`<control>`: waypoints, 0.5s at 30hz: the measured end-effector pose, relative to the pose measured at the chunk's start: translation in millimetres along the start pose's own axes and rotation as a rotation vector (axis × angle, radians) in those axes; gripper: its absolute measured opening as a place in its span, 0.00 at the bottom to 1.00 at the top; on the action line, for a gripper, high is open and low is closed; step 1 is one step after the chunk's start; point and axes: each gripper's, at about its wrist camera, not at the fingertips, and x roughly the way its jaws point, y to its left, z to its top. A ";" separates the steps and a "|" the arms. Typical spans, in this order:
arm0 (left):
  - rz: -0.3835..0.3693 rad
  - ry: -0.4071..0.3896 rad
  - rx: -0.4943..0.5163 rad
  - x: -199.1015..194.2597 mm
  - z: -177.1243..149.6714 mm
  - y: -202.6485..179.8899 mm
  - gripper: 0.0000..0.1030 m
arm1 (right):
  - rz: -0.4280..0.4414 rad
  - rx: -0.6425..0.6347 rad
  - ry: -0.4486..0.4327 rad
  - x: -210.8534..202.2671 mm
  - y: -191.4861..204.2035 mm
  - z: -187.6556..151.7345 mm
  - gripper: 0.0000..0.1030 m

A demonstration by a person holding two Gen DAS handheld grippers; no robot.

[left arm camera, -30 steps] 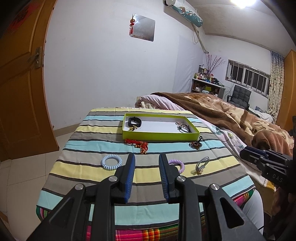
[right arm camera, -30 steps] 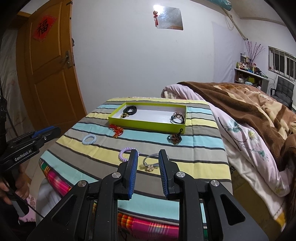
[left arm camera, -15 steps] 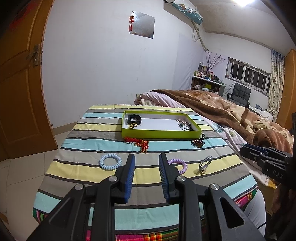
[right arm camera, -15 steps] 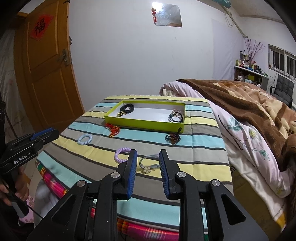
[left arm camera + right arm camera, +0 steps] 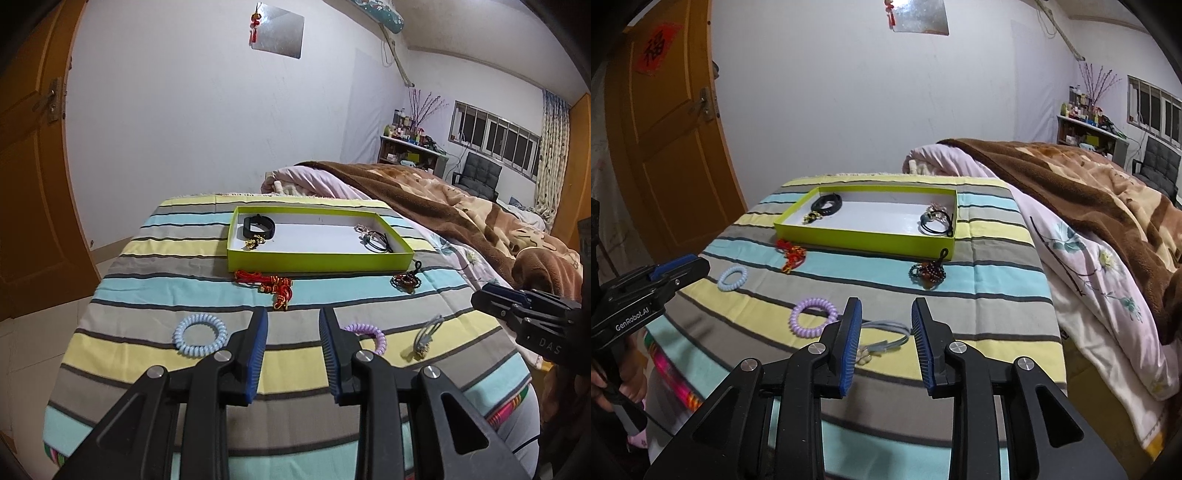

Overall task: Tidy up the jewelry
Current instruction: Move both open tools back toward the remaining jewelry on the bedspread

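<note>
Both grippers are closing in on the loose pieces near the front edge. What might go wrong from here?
1. The grey hair tie lies flat and thin between the right gripper's opening jaws; the pads may pinch the striped cloth instead.
2. The purple coil sits partly behind the left gripper, whose jaws are opening with nothing between them, so aim there is harder to judge.
3. The grippers work side by side, so they might bump.

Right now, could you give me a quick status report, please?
Both grippers, left and right, opening, nothing held. Five pieces loose on the striped cloth; grey hair tie ahead of the right gripper. Green tray unobstructed.
</note>
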 end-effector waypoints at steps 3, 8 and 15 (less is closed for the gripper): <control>-0.006 0.015 0.002 13.2 3.4 0.7 0.29 | -0.005 0.003 0.011 12.5 -5.5 4.2 0.28; -0.010 0.037 0.013 35.8 8.0 2.1 0.29 | -0.012 0.017 0.033 35.3 -16.6 10.2 0.28; -0.020 0.082 0.006 67.1 13.3 6.1 0.29 | -0.023 0.021 0.085 68.9 -30.5 17.7 0.28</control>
